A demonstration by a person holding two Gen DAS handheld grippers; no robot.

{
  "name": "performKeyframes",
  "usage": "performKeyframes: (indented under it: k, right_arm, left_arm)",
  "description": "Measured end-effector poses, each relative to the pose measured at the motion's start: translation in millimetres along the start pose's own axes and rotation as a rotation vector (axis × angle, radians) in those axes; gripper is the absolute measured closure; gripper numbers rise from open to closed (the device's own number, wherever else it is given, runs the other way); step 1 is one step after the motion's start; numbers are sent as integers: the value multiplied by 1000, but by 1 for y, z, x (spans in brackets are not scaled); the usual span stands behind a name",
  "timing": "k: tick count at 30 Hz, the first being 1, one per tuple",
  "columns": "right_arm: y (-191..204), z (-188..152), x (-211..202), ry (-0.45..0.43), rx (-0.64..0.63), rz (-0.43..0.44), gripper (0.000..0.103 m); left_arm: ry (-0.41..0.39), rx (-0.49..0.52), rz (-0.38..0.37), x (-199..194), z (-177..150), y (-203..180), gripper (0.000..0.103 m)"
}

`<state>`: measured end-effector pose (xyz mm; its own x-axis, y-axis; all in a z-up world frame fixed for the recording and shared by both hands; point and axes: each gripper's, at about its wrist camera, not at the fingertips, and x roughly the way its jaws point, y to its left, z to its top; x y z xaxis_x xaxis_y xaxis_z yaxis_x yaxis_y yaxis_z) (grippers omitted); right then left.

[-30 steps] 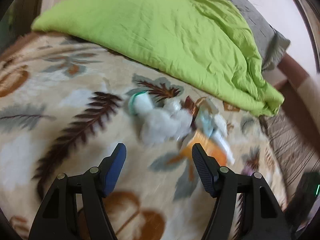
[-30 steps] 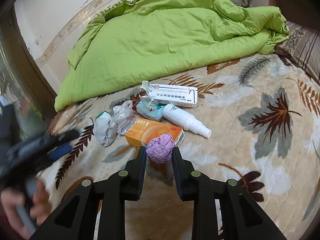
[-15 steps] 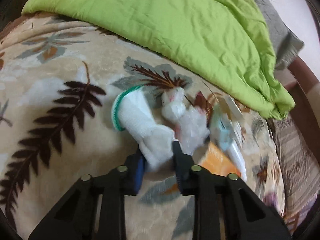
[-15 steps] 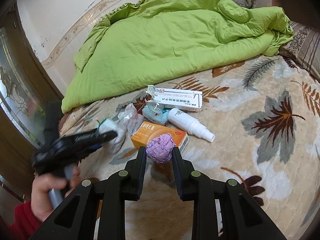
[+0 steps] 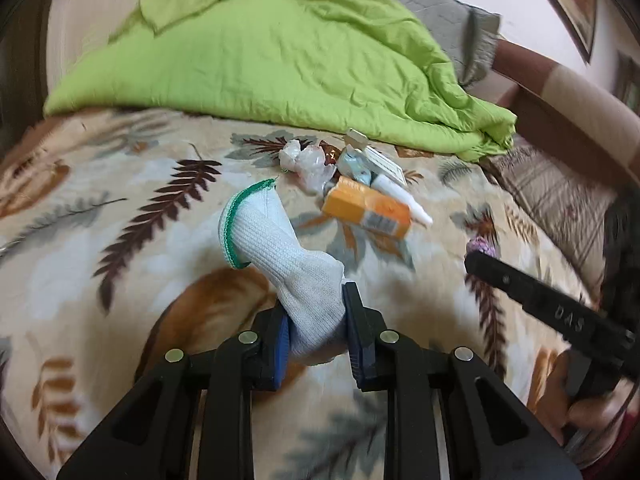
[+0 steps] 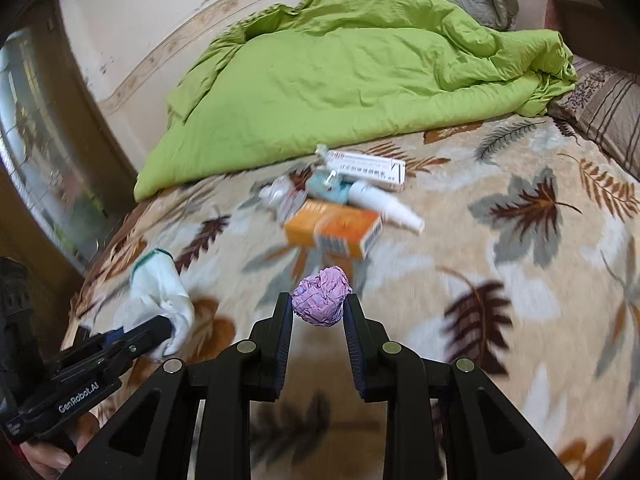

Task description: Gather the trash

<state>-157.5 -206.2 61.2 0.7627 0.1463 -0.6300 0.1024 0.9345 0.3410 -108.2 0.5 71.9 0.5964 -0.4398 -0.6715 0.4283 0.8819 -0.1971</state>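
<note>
My left gripper [image 5: 314, 312] is shut on a white knitted glove with a green cuff [image 5: 276, 248], lifted above the leaf-patterned blanket [image 5: 120, 240]. The same glove [image 6: 160, 292] shows at the left of the right wrist view, held by the left gripper [image 6: 160, 332]. My right gripper [image 6: 318, 308] is shut on a crumpled purple paper ball [image 6: 322, 296]. Further back on the bed lie an orange box [image 6: 334, 228], a white spray bottle [image 6: 384, 204], a white carton [image 6: 366, 166], a teal packet [image 6: 326, 188] and crumpled clear plastic [image 5: 306, 162].
A rumpled green duvet [image 6: 360, 76] covers the back of the bed, with a grey quilt [image 5: 432, 16] behind it. A striped pillow [image 6: 608, 108] lies at the right. A wall and a dark doorframe [image 6: 44, 184] stand at the left. A hand [image 5: 588, 416] grips the right tool.
My left gripper closed on the glove, then lifted it back and away from the pile. My right gripper, still holding the purple ball, also drew back from the orange box.
</note>
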Motion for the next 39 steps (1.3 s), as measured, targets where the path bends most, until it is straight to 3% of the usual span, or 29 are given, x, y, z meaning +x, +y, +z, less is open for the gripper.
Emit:
performKeyframes:
  k: [4,11,16,23,39]
  right_arm:
    - [11,-25,-23,-2,-53,-15,75]
    - [14,-57,-53,6,-84,-12,75]
    - [7,-62,-65,-18,-60,10,75]
    - [5,-58,-51,10,-35,19,75]
    - [7,-60,-53,9,-69,-32,75]
  left_arm:
    - [-37,26,20,-21,-30,-11,80]
    - [-29,67,29,-34,-60,-28,80]
    - [-54,108,54,-39,-67,-34,80]
    - [-55,137,96,-27,-73,-34,80]
    - [-84,188,131,-22,-74,-38,80]
